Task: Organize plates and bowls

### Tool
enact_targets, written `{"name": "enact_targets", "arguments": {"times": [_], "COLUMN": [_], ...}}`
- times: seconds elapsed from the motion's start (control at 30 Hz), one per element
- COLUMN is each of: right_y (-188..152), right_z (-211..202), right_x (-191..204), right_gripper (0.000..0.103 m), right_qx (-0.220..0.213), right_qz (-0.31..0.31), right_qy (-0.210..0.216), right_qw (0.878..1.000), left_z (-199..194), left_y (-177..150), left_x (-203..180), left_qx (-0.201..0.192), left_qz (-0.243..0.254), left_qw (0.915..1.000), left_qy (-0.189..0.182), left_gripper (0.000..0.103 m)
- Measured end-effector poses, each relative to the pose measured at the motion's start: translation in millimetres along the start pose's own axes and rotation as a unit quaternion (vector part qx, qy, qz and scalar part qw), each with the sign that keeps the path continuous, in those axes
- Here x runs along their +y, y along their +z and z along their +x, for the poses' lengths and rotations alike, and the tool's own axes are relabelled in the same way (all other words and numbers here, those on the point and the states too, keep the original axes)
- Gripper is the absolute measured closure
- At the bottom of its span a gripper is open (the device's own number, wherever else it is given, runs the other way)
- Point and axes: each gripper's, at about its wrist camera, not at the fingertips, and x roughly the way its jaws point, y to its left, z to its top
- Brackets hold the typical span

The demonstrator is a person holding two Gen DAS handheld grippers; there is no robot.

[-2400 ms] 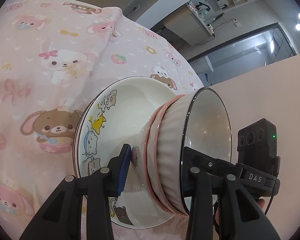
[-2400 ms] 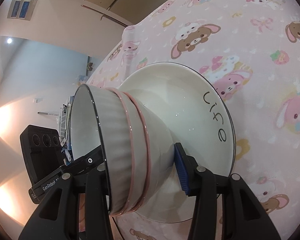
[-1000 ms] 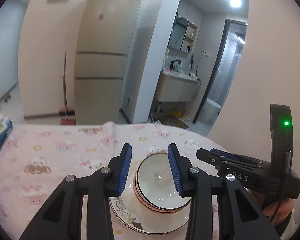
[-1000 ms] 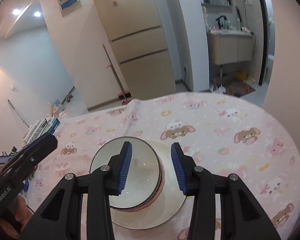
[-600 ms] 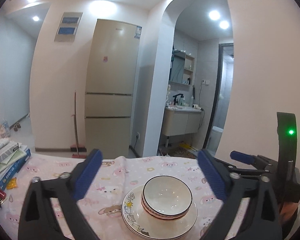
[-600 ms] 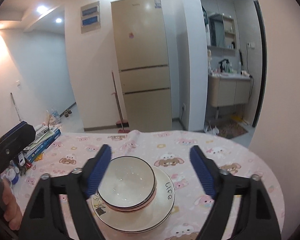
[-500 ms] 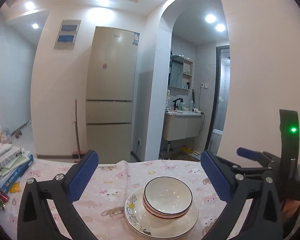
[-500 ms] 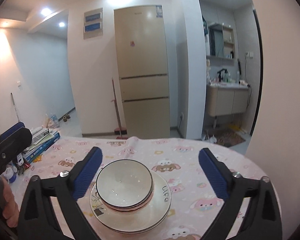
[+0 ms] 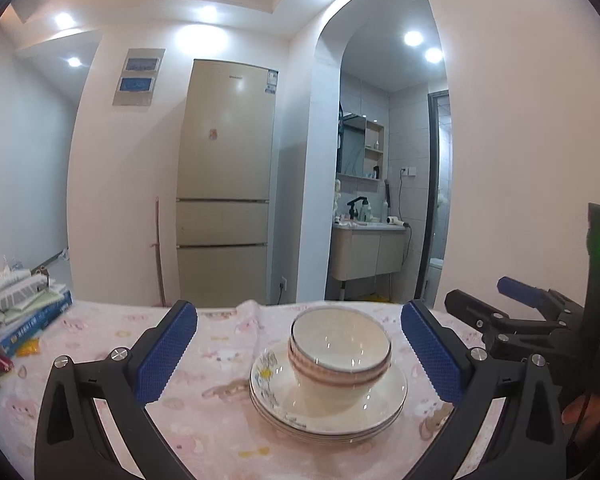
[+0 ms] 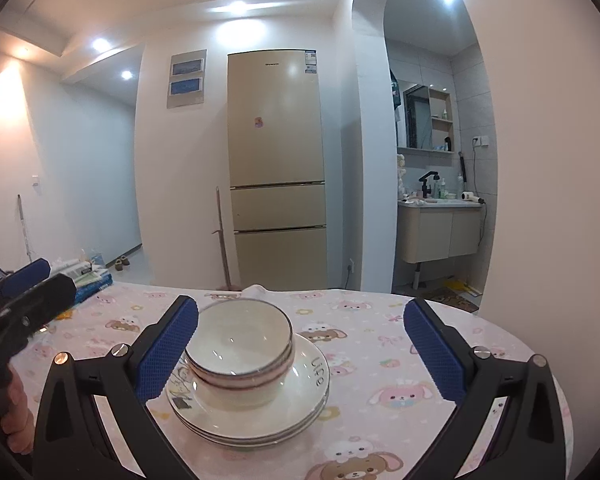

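A stack of white bowls with pink ribbed sides (image 9: pixel 340 350) (image 10: pixel 242 346) stands upright on a stack of white plates (image 9: pixel 328 408) (image 10: pixel 300 396) on the pink cartoon tablecloth (image 9: pixel 220 420) (image 10: pixel 380 344). My left gripper (image 9: pixel 298 354) is open wide, nothing between its blue pads, drawn back in front of the crockery. My right gripper (image 10: pixel 300 350) is open just as wide and empty, with the bowls behind its left pad. Each gripper shows at the other view's edge, the right gripper (image 9: pixel 536 316) at the right and the left gripper (image 10: pixel 24 296) at the left.
A pile of books and papers (image 9: pixel 20 304) (image 10: pixel 84 276) lies at the table's far left. A person's fingers (image 10: pixel 16 420) hold the left gripper's handle. Beyond the table stand a beige fridge (image 9: pixel 226 184) and a washbasin alcove (image 10: pixel 440 208).
Both grippers let go of the bowl stack, opened wide and drew back and down from the dishes, levelling out. The bowls now rest on the plates on the table.
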Motion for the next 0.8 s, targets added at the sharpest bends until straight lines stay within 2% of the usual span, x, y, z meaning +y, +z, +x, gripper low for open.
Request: {"name": "enact_targets", "arguments": {"times": [0.1,0.2,0.4,0.53,0.63,0.7,0.8], "right_y": [-19,-35,-57,-63,-64,-65,-65], "right_z": [8,12,14,17,16,20,19], "right_x": [1,-6,-18,-15,-9,-4,-1], "right_gripper": [0.0,0.0,0.0,0.0,0.0,0.0,0.0], "right_qx": [0.012,0.025,0.023,0.035,0.036,0.052,0.049], "right_qz": [-0.004,0.014,0.048,0.029,0.013,0.0,-0.01], "right_qy": [-0.002,0.004,0.001,-0.008,-0.009,-0.016,-0.013], "right_qw": [1.0,1.0,0.999,0.999,0.999,0.999,0.999], "left_z": [2,8,20,22,25,29,29], "left_y": [-19,-34,-56,-63,-65,-65,-68], "left_x": [5,6,12,11,13,16,10], "left_qx": [0.007,0.014,0.033,0.03,0.045,0.053,0.057], "left_qz": [-0.015,-0.005,-0.001,0.009,0.005,0.0,0.014], "left_qw": [0.9998,0.9998,0.9994,0.9993,0.9986,0.9982,0.9975], "left_qy": [-0.006,0.013,0.001,0.018,0.026,0.029,0.039], "left_gripper": [0.0,0.0,0.0,0.0,0.0,0.0,0.0]}}
